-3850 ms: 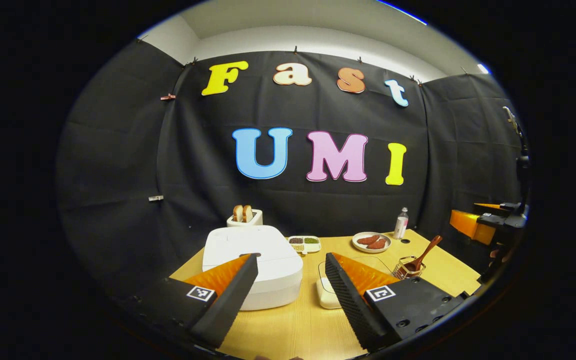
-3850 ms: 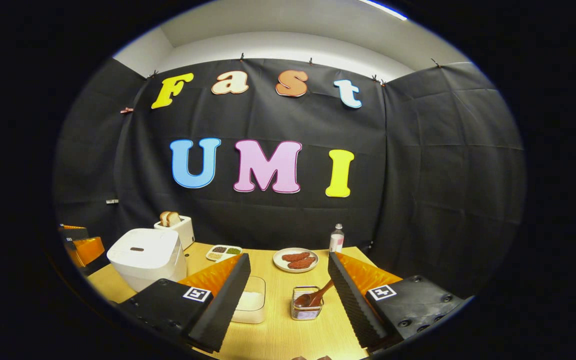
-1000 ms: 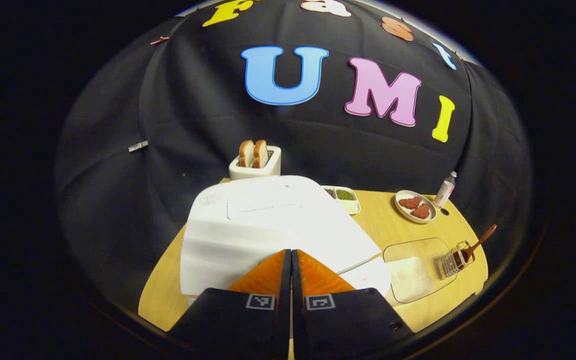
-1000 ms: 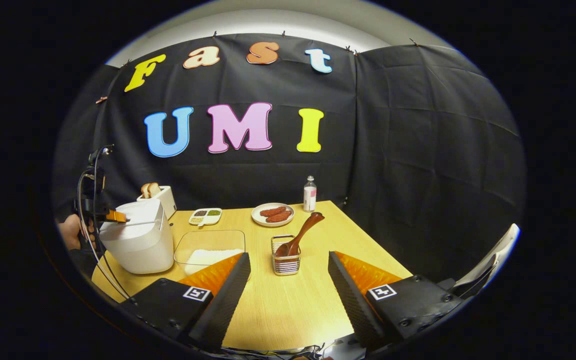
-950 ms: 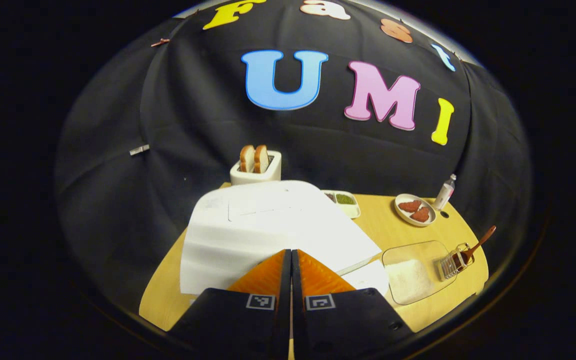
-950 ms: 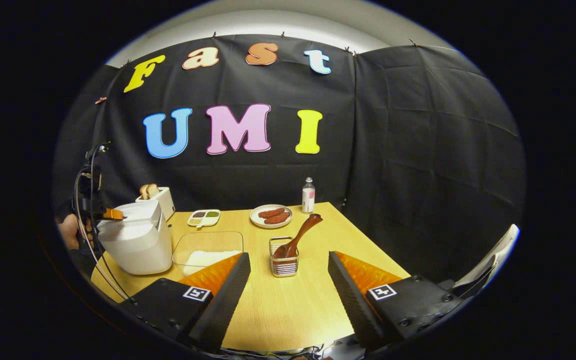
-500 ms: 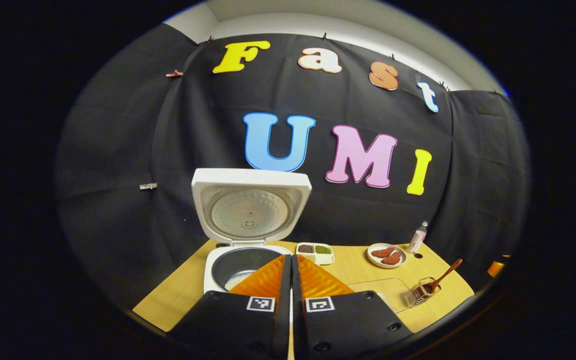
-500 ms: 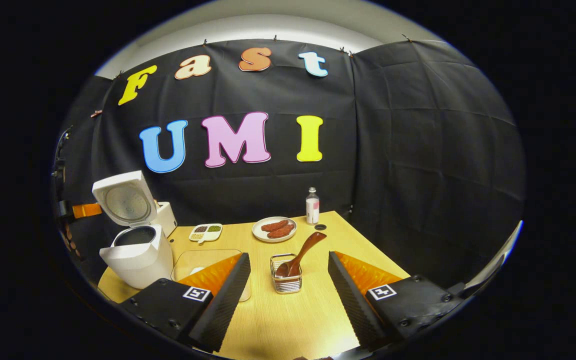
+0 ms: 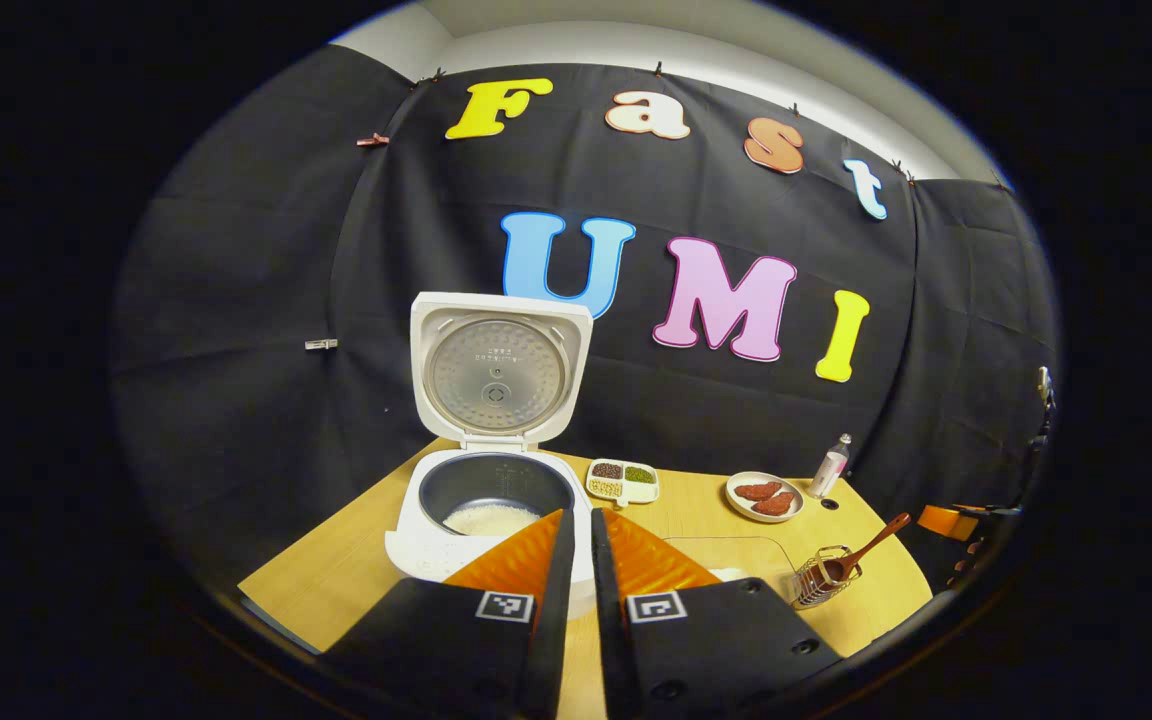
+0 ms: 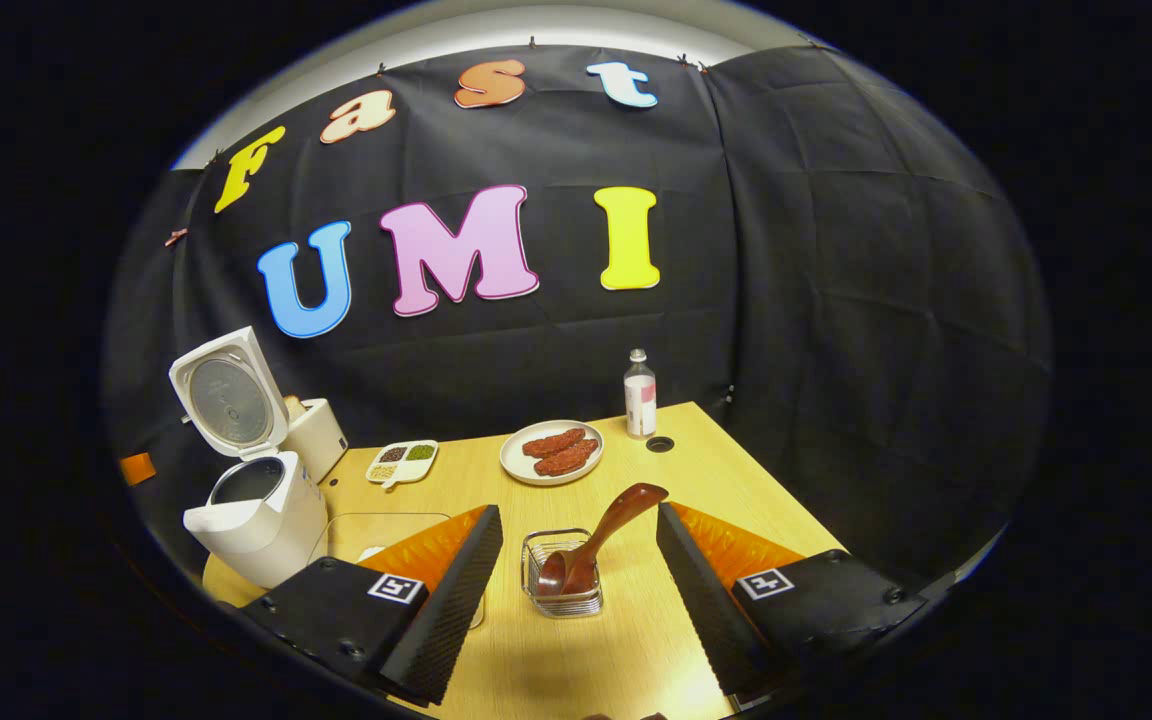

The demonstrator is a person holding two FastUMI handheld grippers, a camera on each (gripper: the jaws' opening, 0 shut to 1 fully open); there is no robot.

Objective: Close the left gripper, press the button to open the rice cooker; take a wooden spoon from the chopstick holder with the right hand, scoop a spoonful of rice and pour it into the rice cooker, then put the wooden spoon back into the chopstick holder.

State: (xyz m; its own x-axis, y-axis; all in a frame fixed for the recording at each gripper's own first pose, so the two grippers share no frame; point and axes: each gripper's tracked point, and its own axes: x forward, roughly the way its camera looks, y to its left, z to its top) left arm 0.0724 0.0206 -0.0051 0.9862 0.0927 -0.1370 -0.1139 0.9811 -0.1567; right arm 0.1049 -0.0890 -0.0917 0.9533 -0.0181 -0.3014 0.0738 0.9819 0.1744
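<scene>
Lid point(image 9: 498, 372) of the rice cooker point(image 9: 489, 510) now stands upright, where a second ago it lay closed under the left hand-held gripper point(image 9: 576, 560); that gripper, fingers nearly together and empty, has drawn back. Button step judged complete. Right hand-held gripper point(image 10: 576, 575), fingers wide apart, has closed in on the wooden spoon point(image 10: 596, 545), which leans in the chopstick holder point(image 10: 561, 580) on the bench point(image 10: 576, 660). Grasp is judged next.

Black cloth wall point(image 10: 836, 300) wraps the booth from nine through three o'clock — clipped along its top edge. Above, at twelve, a pale wall or ceiling strip point(image 9: 696, 50). A light wooden tabletop point(image 10: 706, 470) sits at six.
</scene>
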